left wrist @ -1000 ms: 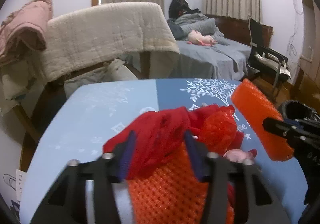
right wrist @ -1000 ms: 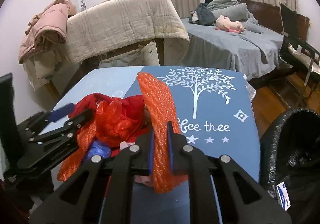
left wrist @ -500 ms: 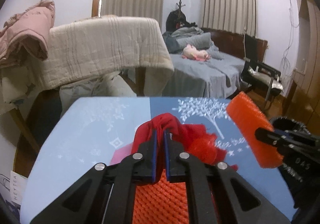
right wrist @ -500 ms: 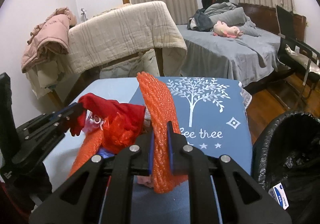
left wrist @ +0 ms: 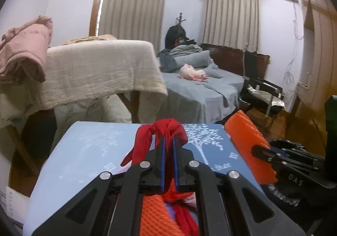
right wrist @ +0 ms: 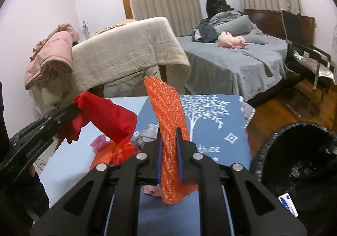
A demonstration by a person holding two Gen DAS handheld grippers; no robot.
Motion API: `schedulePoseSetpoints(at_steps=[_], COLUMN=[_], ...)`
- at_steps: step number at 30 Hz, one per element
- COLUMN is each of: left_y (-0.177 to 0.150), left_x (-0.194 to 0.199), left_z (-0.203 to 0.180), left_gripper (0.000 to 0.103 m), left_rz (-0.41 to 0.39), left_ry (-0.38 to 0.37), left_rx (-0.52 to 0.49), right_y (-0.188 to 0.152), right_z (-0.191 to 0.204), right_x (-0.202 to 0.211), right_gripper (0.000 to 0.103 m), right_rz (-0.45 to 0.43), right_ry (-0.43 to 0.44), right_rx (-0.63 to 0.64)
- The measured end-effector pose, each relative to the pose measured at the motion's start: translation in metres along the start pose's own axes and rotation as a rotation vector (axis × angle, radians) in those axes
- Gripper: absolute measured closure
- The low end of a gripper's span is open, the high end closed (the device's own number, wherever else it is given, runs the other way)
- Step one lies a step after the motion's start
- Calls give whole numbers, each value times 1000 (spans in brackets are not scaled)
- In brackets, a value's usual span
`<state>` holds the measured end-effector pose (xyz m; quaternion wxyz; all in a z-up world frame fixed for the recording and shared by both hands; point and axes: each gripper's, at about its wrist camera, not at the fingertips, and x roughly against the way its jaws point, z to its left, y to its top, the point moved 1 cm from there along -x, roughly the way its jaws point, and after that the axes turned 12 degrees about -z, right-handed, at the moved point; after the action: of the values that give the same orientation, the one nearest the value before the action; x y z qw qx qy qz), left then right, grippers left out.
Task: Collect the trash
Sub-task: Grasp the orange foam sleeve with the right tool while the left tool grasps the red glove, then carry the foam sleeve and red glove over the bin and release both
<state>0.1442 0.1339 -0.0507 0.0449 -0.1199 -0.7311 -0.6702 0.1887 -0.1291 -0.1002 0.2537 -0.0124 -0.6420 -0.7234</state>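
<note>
My left gripper is shut on a red mesh bag and holds it lifted above the blue table; the bag also shows in the right wrist view, hanging from the left gripper. My right gripper is shut on an orange foam net sleeve, which also shows in the left wrist view. An orange mesh piece hangs under the red bag. Pink and grey scraps lie on the table.
A black-lined trash bin stands at the table's right side. A chair draped with a beige blanket stands behind the table. A bed and a black chair are farther back.
My left gripper closed on the red mesh bag and lifted it off the table. My right gripper kept the orange sleeve and rose a little.
</note>
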Motion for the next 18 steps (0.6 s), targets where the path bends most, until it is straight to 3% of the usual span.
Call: schedulePoseSetpoints(at_steps=[18], left_y=[27], left_x=[8], left_z=[-93], left_gripper=[96], left_rz=[-59], left_ry=[-212], left_rx=[13], right_y=[13], right_z=[-76], right_x=[68], right_gripper=[92], right_rz=[-77], right_ry=[-150], right_rx=[-39])
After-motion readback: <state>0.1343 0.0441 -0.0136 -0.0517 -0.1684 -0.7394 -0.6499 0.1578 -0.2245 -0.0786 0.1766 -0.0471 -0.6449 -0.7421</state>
